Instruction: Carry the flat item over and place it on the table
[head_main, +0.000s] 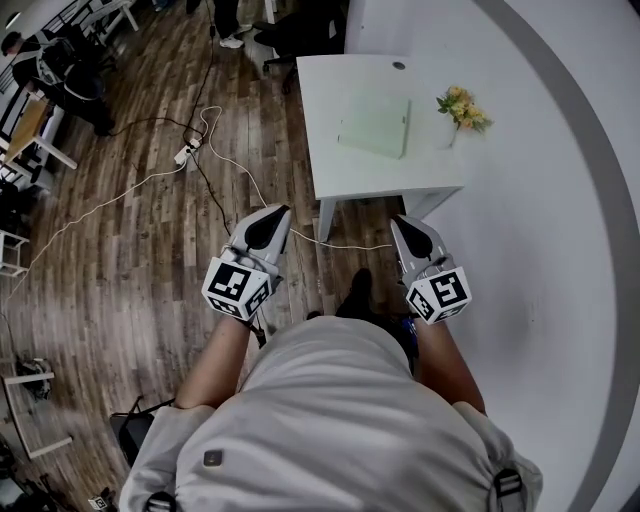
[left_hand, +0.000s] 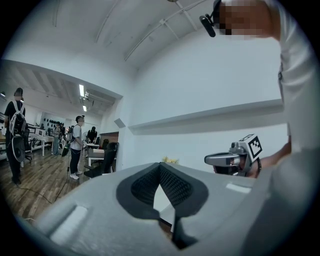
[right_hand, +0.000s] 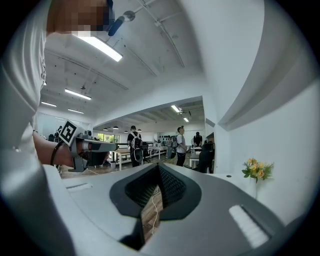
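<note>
The left gripper (head_main: 268, 222) is held level in front of the person's body, jaws closed tip to tip with nothing between them. Only a thin wedge of the room shows through below the meeting point in the left gripper view. The right gripper (head_main: 408, 228) is held level alongside it, well apart, its jaws likewise pressed together and empty, with a sliver of wooden floor (head_main: 150, 250) and white cable (head_main: 240, 170) showing through the slit. Each gripper carries a marker cube (head_main: 238, 285) at its near end, just ahead of the person's forearm, and each appears off to the side in the other's view. A dark shoe (head_main: 355, 295) shows on the floor between the two grippers.

Just beyond the gripper tips stands a white table (head_main: 340, 175). A pale green flat board (head_main: 375, 125) lies on top of it, right of centre and clear of both grippers. Yellow flowers (head_main: 462, 108) stand at the table's right edge, close beside the board but not touching it. The cable runs from under the table's near edge leftward and away across the floor to a power strip (head_main: 186, 152). Several people (right_hand: 132, 142) stand among desks at the far end of the room.
</note>
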